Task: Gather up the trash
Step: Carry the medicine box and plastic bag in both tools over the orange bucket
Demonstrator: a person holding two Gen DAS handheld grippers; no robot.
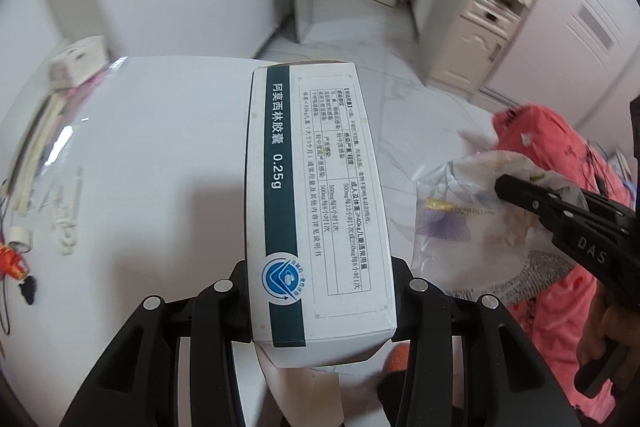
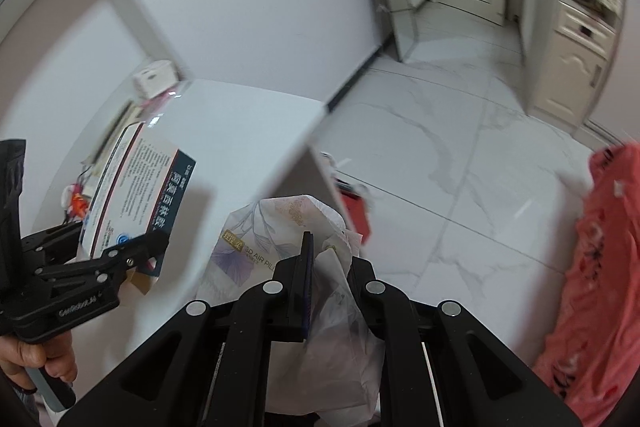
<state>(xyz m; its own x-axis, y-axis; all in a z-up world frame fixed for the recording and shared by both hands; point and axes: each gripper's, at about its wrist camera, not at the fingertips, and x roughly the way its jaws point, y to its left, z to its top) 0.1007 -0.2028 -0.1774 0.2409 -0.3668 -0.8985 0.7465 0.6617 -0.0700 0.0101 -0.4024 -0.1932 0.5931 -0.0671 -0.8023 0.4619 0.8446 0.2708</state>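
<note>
A white medicine box (image 1: 320, 195) with a dark teal stripe is clamped by its near end in my left gripper (image 1: 320, 291), above the right edge of the white table (image 1: 140, 147). To its right, my right gripper (image 1: 520, 191) is shut on a crumpled clear plastic bag (image 1: 452, 211) with a purple flower print. In the right wrist view the bag (image 2: 256, 247) is pinched between the fingers of my right gripper (image 2: 332, 259) and hangs beside the table corner. The left gripper (image 2: 148, 247) there holds the box (image 2: 132, 195), with a hand on its handle.
A tissue box (image 1: 76, 61), a white cord (image 1: 66, 223), a tape roll (image 1: 22, 237) and a red ornament (image 1: 14, 263) lie on the table's left side. A pink-red cloth (image 2: 600, 267) is at the right. A red object (image 2: 354, 207) sits under the table on the marble floor (image 2: 460, 167).
</note>
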